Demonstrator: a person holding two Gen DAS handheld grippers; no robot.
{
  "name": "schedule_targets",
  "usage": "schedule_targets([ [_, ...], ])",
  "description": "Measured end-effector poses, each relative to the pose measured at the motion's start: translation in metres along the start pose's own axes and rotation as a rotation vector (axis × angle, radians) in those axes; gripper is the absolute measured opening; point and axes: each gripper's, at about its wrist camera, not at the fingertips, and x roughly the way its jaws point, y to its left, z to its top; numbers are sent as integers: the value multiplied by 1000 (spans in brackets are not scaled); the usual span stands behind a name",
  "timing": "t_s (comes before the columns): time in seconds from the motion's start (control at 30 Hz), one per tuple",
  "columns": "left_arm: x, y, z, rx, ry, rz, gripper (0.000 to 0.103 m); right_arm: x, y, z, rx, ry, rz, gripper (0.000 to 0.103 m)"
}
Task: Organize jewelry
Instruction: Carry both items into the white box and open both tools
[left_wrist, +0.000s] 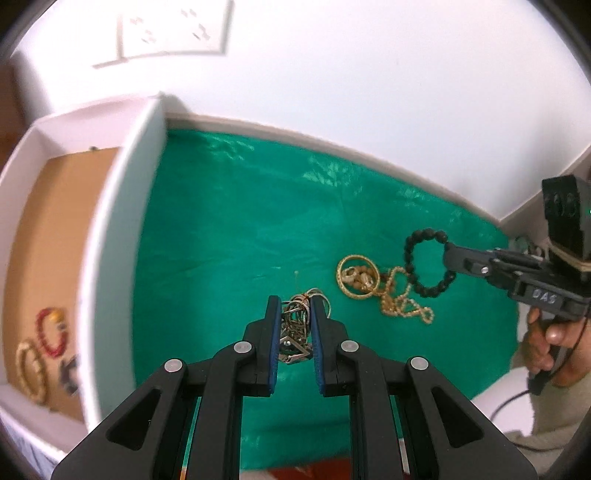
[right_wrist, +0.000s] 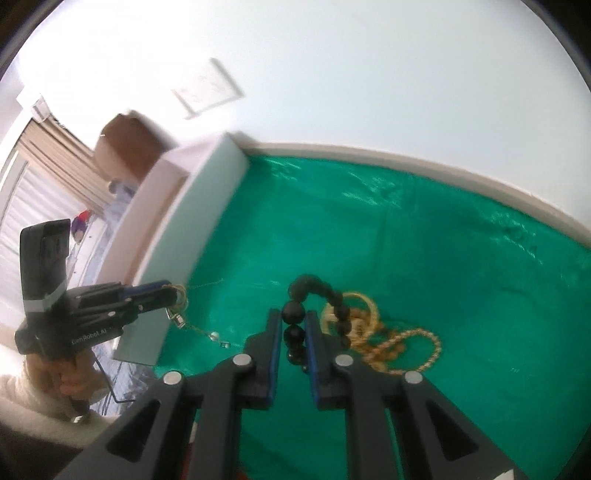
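My left gripper (left_wrist: 294, 308) is shut on a tangle of thin chains and pendants (left_wrist: 295, 332) above the green cloth (left_wrist: 240, 229); in the right wrist view the same gripper (right_wrist: 173, 295) holds it with a chain and pearl dangling (right_wrist: 207, 332). My right gripper (right_wrist: 291, 321) is shut on a black bead bracelet (right_wrist: 321, 299); it also shows in the left wrist view (left_wrist: 428, 266). A gold bangle (left_wrist: 356, 277) and a gold chain (left_wrist: 402, 302) lie on the cloth beside the bracelet.
A white box (left_wrist: 122, 236) with a brown floor stands at the left; it holds a red bead bracelet (left_wrist: 51, 332), a pale bead bracelet (left_wrist: 31, 369) and a dark item (left_wrist: 70, 373). A white wall runs behind the cloth.
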Motion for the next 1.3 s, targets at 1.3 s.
schedule_targets([
  [1.3, -60, 311, -33, -379, -54, 405, 14, 250, 331, 65, -489, 141, 23, 13],
])
